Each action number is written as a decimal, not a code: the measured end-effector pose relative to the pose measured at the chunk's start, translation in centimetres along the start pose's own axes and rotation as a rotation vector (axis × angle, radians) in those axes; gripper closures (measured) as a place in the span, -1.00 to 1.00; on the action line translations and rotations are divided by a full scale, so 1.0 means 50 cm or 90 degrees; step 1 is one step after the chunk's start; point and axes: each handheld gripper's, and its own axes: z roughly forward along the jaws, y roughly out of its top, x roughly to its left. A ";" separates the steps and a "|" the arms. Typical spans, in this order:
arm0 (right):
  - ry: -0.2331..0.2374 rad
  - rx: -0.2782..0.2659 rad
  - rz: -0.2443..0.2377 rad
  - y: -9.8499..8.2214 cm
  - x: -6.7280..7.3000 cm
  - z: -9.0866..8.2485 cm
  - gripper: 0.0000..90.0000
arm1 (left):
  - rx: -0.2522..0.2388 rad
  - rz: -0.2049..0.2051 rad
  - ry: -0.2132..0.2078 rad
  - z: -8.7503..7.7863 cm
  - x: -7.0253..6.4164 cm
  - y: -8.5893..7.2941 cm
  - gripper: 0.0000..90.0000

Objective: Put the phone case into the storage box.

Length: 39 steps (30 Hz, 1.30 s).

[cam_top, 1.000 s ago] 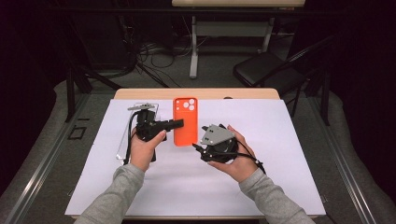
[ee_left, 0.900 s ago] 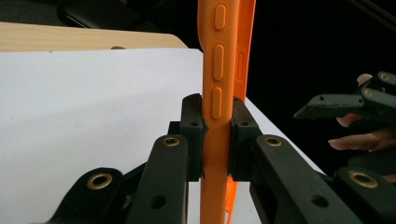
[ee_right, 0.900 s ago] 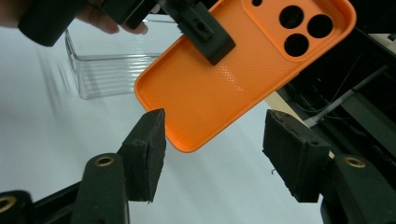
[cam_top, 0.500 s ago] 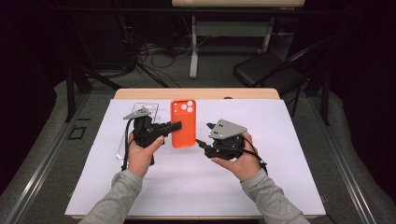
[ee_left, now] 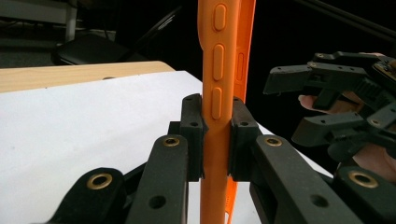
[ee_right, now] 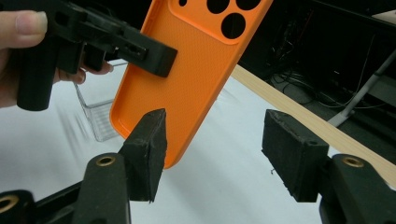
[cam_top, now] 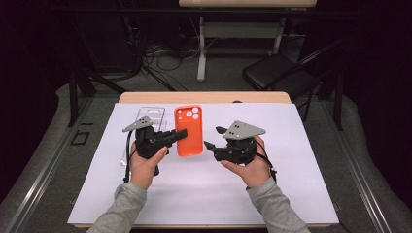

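A: Where is the orange phone case (cam_top: 188,130)?

B: The high view places it above the white table cover (cam_top: 204,189), clamped by the left gripper (cam_top: 180,134) on its long left edge. The left gripper view adds detail: both pads (ee_left: 194,133) press the side wall that carries the raised buttons.

A: And the right gripper (cam_top: 213,138)?

B: Its jaws stand apart, holding nothing. In the right gripper view the case (ee_right: 189,70) hangs tilted just beyond them, camera cut-outs uppermost, with a clear plastic tray (ee_right: 95,116) lying behind it on the cover.
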 end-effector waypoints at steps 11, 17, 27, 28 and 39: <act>0.029 -0.048 0.091 -0.014 -0.011 -0.013 -0.15 | -0.006 0.007 -0.019 -0.009 -0.012 -0.009 0.78; 0.077 -0.065 0.138 -0.023 -0.019 -0.019 -0.15 | -0.005 -0.009 -0.041 -0.008 -0.014 -0.018 0.78; 0.111 -0.074 0.164 -0.026 -0.021 -0.021 -0.17 | 0.000 -0.016 -0.064 -0.005 -0.022 -0.027 0.78; 0.111 -0.074 0.163 -0.027 -0.020 -0.021 -0.17 | 0.000 -0.015 -0.067 -0.005 -0.022 -0.027 0.78; 0.126 -0.069 0.180 -0.030 -0.020 -0.019 -0.18 | 0.010 -0.018 -0.082 0.001 -0.028 -0.036 0.78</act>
